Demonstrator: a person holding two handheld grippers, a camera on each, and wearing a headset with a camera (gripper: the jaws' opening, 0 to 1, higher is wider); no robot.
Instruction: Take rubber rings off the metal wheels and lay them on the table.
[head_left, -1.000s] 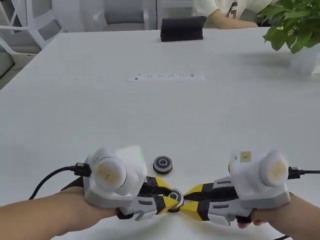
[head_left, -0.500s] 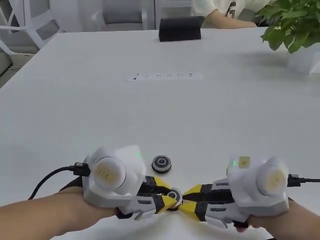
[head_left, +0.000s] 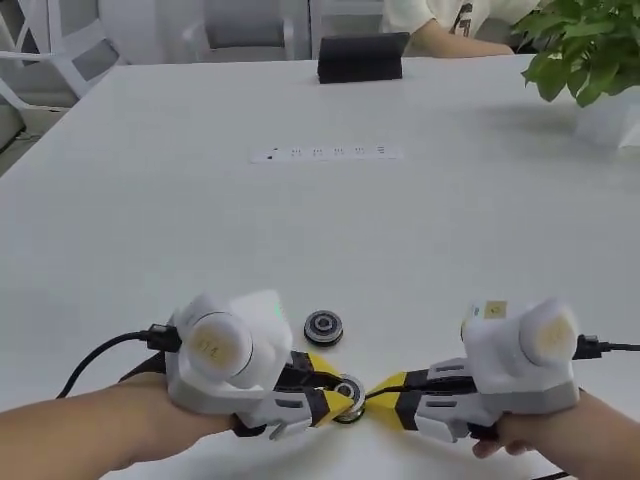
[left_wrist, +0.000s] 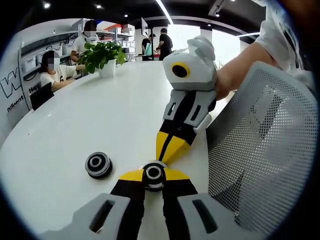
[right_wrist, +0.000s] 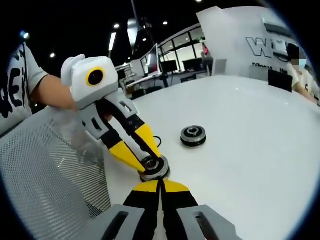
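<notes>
Near edge of the white bench (head_left: 300, 230): the left gripper (head_left: 340, 398) has its yellow-tipped fingers clenched on a small metal wheel (head_left: 349, 390), one finger on each side of it, holding it just above or on the bench top. A black rubber ring (left_wrist: 153, 165) sits around the wheel's rim, with the bright hub showing in the centre. The right gripper (head_left: 378, 392) points at it from the opposite side, fingers pressed together, tips touching the wheel's edge; the right gripper view is too cramped to say whether they nip the ring or just rest against it. A second wheel (head_left: 324, 326), ring on, lies flat on the bench just beyond the left gripper, apart from both. A black cable (head_left: 100, 355) trails off the left gripper. Farther out, a white socket strip (head_left: 328, 152) sits in mid-bench and a potted plant (head_left: 585, 50) stands at the far right corner.
</notes>
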